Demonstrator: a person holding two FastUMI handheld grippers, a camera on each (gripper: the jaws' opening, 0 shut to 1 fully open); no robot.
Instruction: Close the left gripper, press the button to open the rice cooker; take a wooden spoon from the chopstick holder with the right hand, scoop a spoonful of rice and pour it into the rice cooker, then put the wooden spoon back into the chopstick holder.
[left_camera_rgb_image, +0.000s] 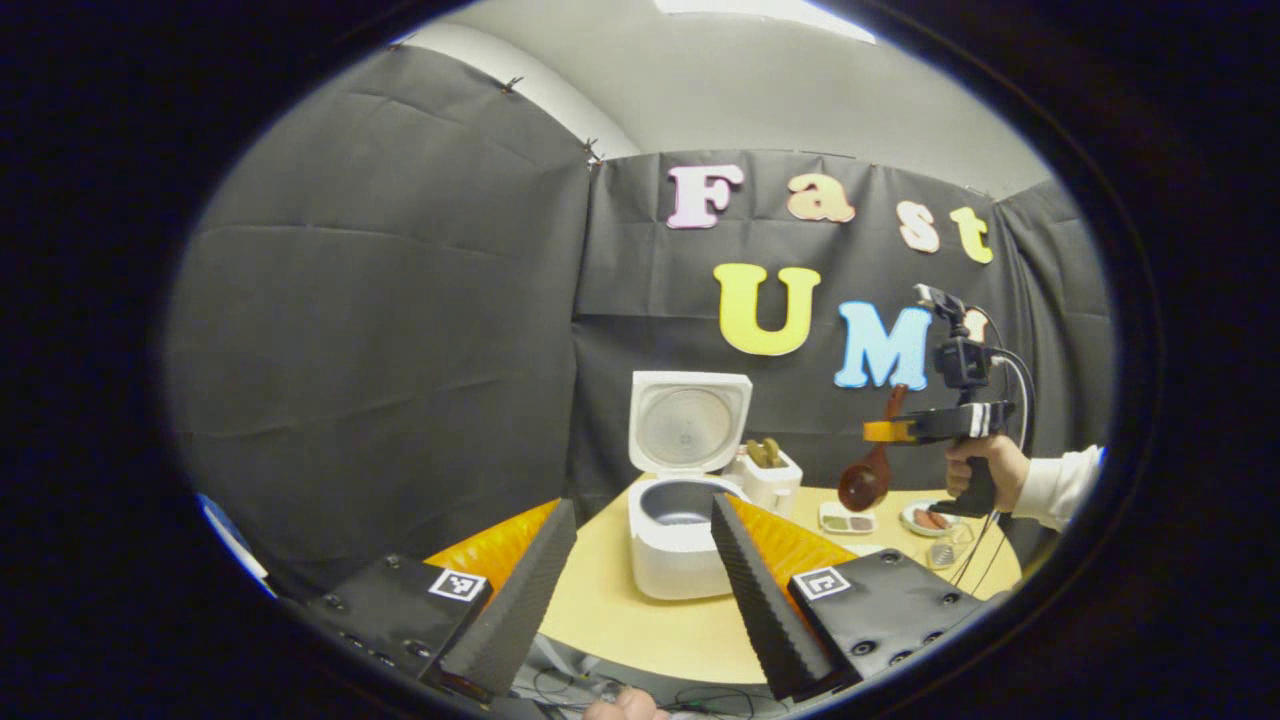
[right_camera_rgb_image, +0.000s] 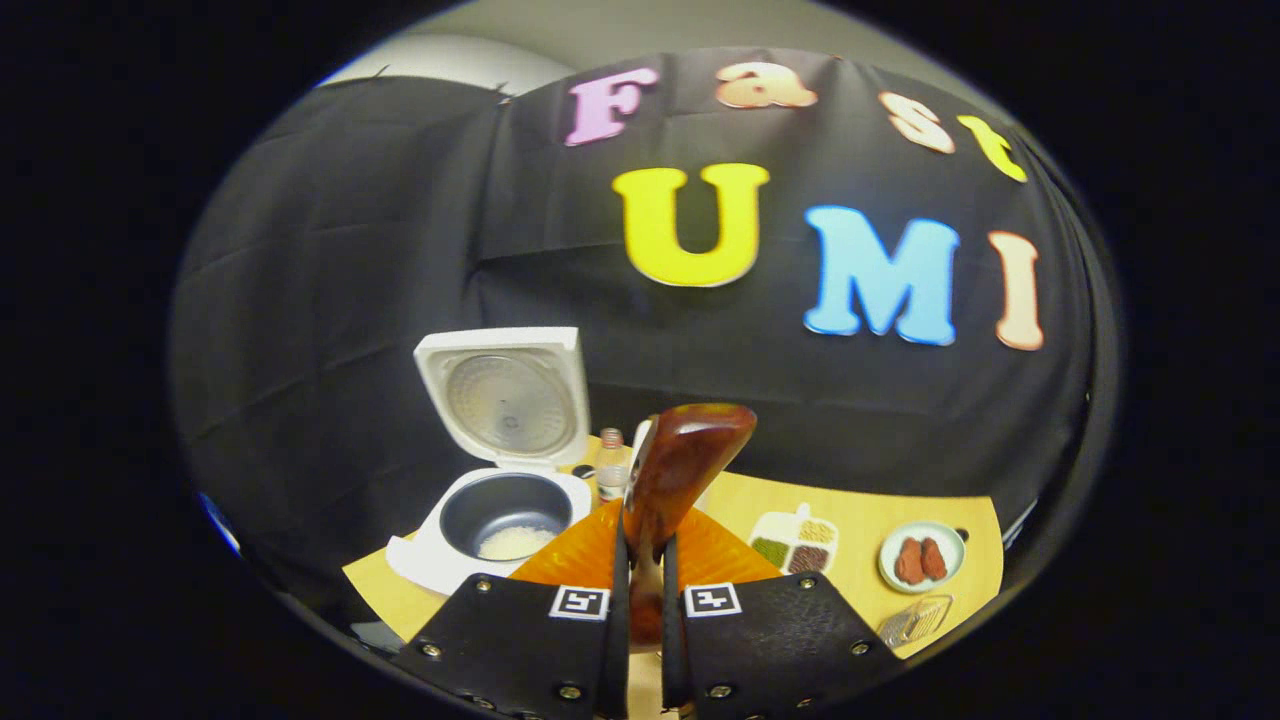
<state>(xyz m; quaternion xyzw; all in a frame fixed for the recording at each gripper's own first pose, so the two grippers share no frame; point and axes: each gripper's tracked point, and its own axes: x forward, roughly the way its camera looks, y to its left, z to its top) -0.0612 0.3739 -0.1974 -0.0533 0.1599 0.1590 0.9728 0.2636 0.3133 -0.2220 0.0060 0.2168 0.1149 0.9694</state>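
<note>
Left gripper view: left gripper (left_camera_rgb_image: 640, 585) has its jaws wide apart, nothing between them. Cooker (left_camera_rgb_image: 680, 540) sits straight ahead, framed in the gap, lid (left_camera_rgb_image: 688, 420) up, so the button step looks done. Holder (left_camera_rgb_image: 770, 478) is just past the right jaw, beside the cooker. Farther right, a hand (left_camera_rgb_image: 985, 470) carries the right gripper (left_camera_rgb_image: 885, 432) above the table (left_camera_rgb_image: 640, 620), spoon (left_camera_rgb_image: 868, 475) hanging bowl-down from it.

Right gripper view: right gripper (right_camera_rgb_image: 640, 600) has its jaws clamped on the spoon (right_camera_rgb_image: 672, 480) handle, bowl sticking up ahead of the tips. Cooker (right_camera_rgb_image: 500, 530) is left of the jaws, rice (right_camera_rgb_image: 515, 542) already in the pot. Compartment dish (right_camera_rgb_image: 797, 543) and a plate (right_camera_rgb_image: 921, 556) lie right of the jaws.

Risks, my read:
- Grip is on a narrow, glossy handle; the spoon could pivot or slip during a tilt.
- Can't tell if the spoon bowl holds rice; if loaded, that hanging angle would spill it on the table.
- The holder is partly hidden behind the spoon, so the return could miss the opening or knock it over.
- The raised lid is close to that path; a clip is possible.
</note>
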